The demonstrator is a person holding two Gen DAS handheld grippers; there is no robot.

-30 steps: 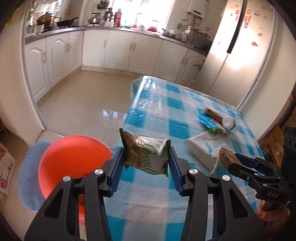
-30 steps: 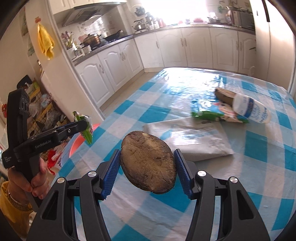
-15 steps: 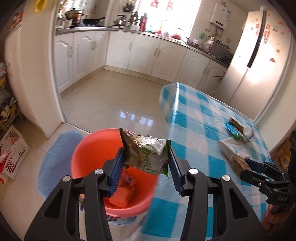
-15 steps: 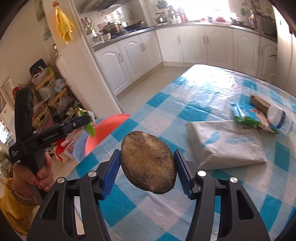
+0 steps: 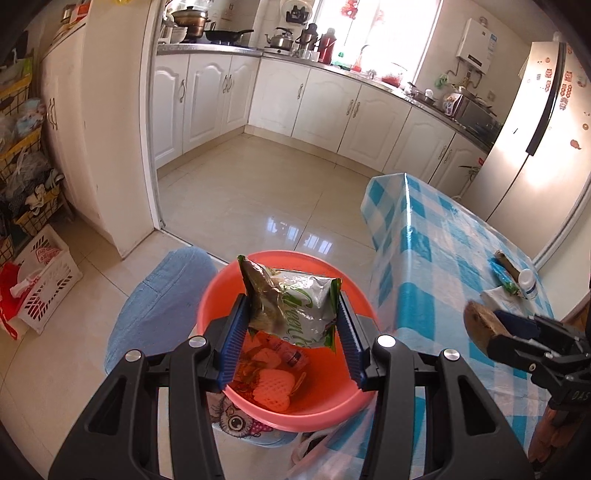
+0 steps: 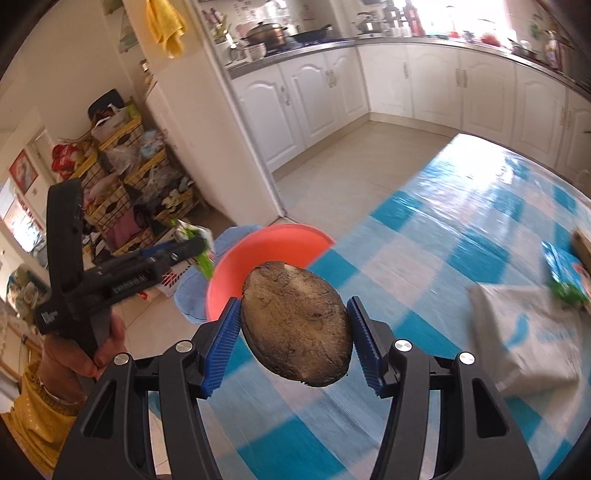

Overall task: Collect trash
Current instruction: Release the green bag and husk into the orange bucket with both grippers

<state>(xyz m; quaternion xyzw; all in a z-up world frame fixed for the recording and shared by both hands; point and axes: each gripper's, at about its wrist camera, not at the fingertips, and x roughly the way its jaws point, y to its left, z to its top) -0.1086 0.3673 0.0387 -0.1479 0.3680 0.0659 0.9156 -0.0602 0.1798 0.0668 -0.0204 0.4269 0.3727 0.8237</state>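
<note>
Over orange basin [image 5: 288,417] rim, wrapper [image 5: 291,302] in left gripper [image 5: 291,343], floor beyond.

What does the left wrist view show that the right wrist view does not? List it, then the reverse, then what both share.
Only the left wrist view: trash lying inside the orange basin, the refrigerator, a small bottle on the table.

Only the right wrist view: a hand gripping the left gripper, the yellow towel.

Both: the basin, the checked tablecloth, the left gripper shut on the snack bag, the right gripper shut on the brown peel.
</note>
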